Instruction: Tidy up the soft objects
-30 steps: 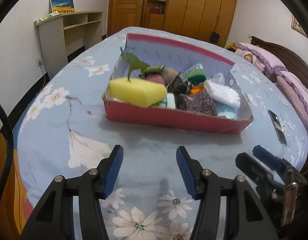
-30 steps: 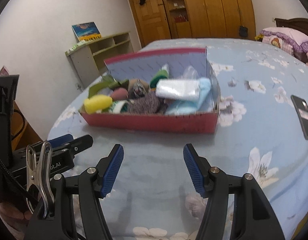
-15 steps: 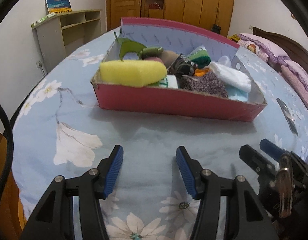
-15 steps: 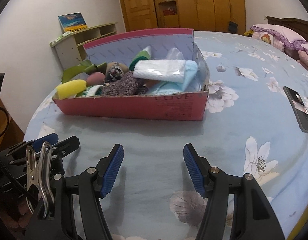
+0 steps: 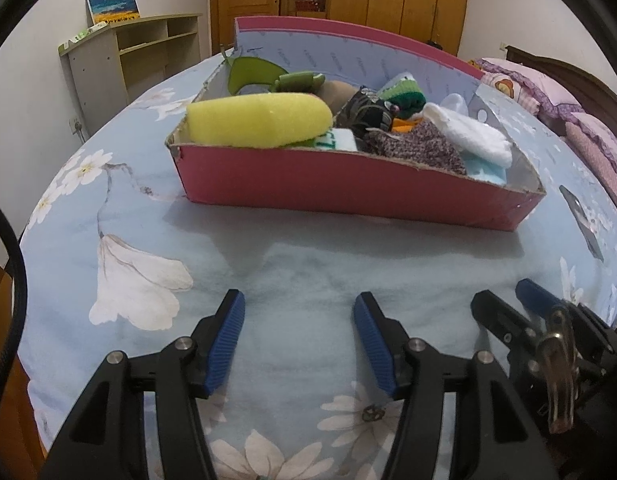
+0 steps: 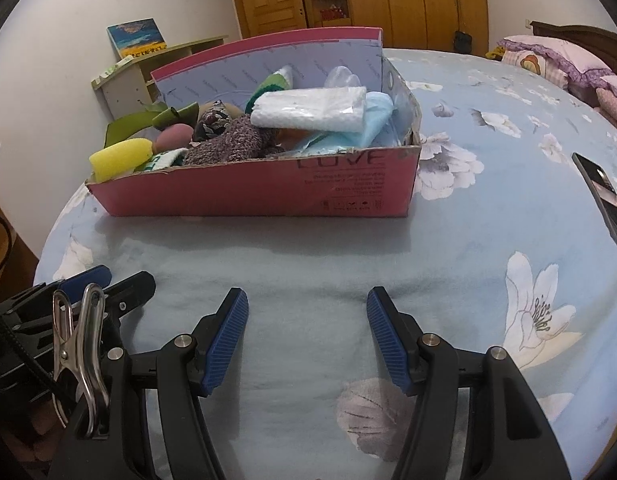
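So both grippers sit low over the blue flowered bedspread (image 5: 300,276), side by side near its front edge. The left gripper (image 5: 299,336) has its jaws opening right now with nothing between them, just bare cloth. The right gripper (image 6: 306,334) has its jaws spread wide too, also empty. Each one shows up at the edge of the other's view.

The soft stuff is all piled in the pink cardboard box (image 6: 268,196), which rests on the bedspread farther in, well apart from both grippers, lid flap standing up at the back. At the box's left end there's a yellow sponge (image 5: 260,120) poking above the rim, with a green leaf-shaped thing (image 5: 252,74) behind it. In the middle, a speckled purple knit piece (image 6: 232,144) and a dark patterned bundle (image 5: 366,114). At the right end, a white wrapped pack (image 6: 312,110) lies on top of a light blue cloth (image 6: 372,120).

A phone (image 6: 606,196) lies near the bedspread's right edge. Pink pillows (image 6: 548,62) sit at the far right corner.
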Motion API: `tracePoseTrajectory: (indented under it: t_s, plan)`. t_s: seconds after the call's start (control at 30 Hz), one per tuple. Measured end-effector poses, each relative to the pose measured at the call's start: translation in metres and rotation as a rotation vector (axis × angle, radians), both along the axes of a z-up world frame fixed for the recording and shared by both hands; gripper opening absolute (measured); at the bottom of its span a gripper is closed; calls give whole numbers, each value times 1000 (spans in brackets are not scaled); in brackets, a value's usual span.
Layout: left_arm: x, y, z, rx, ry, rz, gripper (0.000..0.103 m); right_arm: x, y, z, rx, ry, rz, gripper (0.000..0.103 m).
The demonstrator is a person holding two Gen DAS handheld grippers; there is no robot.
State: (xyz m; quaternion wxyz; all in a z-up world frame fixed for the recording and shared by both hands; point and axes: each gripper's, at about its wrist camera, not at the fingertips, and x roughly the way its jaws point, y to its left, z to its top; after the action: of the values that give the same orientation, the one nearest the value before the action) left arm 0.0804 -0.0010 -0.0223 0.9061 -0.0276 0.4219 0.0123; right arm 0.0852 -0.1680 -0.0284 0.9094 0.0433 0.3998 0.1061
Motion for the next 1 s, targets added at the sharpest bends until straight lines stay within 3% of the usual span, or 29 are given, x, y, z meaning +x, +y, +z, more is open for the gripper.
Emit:
tracePoseTrajectory:
  t_s: [1.0]
  plan:
    - [-2,3,-1,-5,-3,-5,64,-2,2,-1,-13,-8,-1,64]
